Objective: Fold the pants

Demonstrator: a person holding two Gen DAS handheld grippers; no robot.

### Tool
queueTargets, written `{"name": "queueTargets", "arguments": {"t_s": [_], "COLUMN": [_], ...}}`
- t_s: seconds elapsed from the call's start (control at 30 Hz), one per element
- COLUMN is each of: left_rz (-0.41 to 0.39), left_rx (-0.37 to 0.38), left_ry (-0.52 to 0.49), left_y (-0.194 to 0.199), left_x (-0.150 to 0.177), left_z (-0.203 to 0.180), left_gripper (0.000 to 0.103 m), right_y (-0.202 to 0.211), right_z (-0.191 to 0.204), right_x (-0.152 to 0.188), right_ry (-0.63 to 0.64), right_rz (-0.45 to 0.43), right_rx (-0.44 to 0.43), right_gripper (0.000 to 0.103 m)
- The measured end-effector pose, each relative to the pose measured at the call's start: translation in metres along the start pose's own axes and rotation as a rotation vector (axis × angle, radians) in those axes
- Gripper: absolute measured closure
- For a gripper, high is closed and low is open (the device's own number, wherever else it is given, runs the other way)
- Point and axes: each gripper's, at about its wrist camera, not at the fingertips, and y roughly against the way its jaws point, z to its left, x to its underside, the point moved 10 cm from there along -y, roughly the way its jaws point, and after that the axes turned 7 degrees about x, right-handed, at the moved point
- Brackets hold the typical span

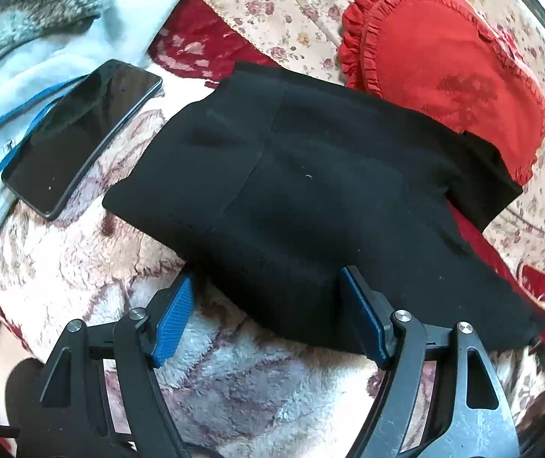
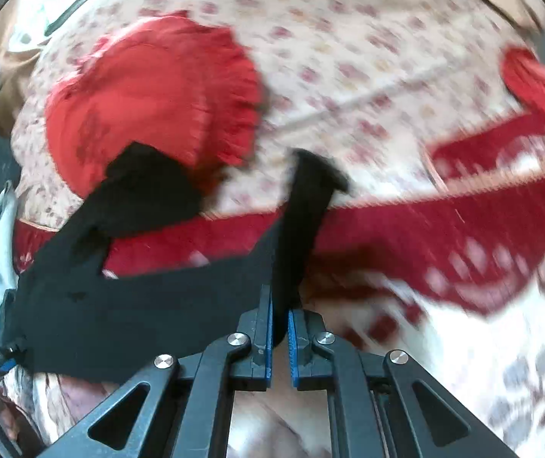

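Left gripper (image 1: 266,315) spread wide over black pants (image 1: 310,198) (no readable labels); right gripper (image 2: 280,328) pinches them.

Black pants (image 1: 310,206), soft knit fabric w/ a faint seam down the middle, lie folded & mostly flat on the bed. Far end overlaps a red cushion. Right wrist view: one edge pulled up into a narrow taut strip, rest sags off to the left, blurred.
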Motion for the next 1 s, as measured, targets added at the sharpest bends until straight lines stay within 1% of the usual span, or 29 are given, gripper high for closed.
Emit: {"name": "queueTargets", "arguments": {"t_s": [0.07, 0.17, 0.23, 0.3, 0.33, 0.37, 0.4, 0.43, 0.47, 0.53, 0.7, 0.8, 0.83, 0.9, 1.0], "left_rz": [0.002, 0.012, 0.014, 0.006, 0.006, 0.008, 0.011, 0.015, 0.016, 0.019, -0.002, -0.023, -0.03, -0.043, -0.037], "left_rx": [0.005, 0.022, 0.031, 0.029, 0.03, 0.049, 0.062, 0.068, 0.065, 0.061, 0.095, 0.106, 0.105, 0.096, 0.095], "left_ry": [0.019, 0.03, 0.028, 0.031, 0.035, 0.045, 0.052, 0.057, 0.055, 0.044, 0.032, 0.011, 0.004, -0.003, -0.004], "left_y": [-0.001, -0.003, -0.005, -0.005, -0.005, -0.005, -0.004, -0.002, 0.0, 0.005, 0.028, 0.05, 0.057, 0.066, 0.071], "left_x": [-0.001, -0.003, -0.004, -0.005, -0.006, -0.006, -0.006, -0.006, -0.007, -0.008, -0.013, -0.016, -0.017, -0.017, -0.012], "left_z": [-0.001, -0.005, -0.008, -0.009, -0.009, -0.011, -0.012, -0.012, -0.013, -0.014, -0.019, -0.02, -0.019, -0.014, -0.007], "left_gripper": [0.028, 0.028, 0.028, 0.04, 0.051, 0.063, 0.07, 0.082, 0.088, 0.09, 0.092, 0.093, 0.096, 0.098, 0.098], "right_y": [-0.015, -0.016, -0.017, -0.022, -0.022, -0.021, -0.018, -0.015, -0.009, -0.001, 0.022, 0.043, 0.05, 0.065, 0.082], "right_z": [-0.007, -0.009, -0.009, -0.01, -0.009, -0.009, -0.01, -0.01, -0.011, -0.012, -0.013, -0.009, -0.008, -0.006, -0.008], "right_x": [0.016, 0.015, 0.014, 0.011, 0.01, 0.009, 0.007, 0.005, 0.003, 0.002, -0.001, -0.003, -0.004, -0.005, -0.003], "right_ry": [-0.056, -0.123, -0.159, -0.163, -0.164, -0.169, -0.176, -0.18, -0.183, -0.194, -0.189, -0.165, -0.154, -0.125, -0.105], "right_rz": [0.047, 0.011, 0.01, 0.011, 0.001, -0.01, -0.023, -0.038, -0.056, -0.063, -0.077, -0.102, -0.108, -0.126, -0.135], "right_rx": [-0.056, -0.097, -0.114, -0.114, -0.115, -0.118, -0.126, -0.134, -0.144, -0.17, -0.21, -0.227, -0.231, -0.233, -0.24], "right_gripper": [0.097, 0.095, 0.092, 0.092, 0.092, 0.095, 0.096, 0.097, 0.098, 0.098, 0.098, 0.098, 0.098, 0.098, 0.099]}}
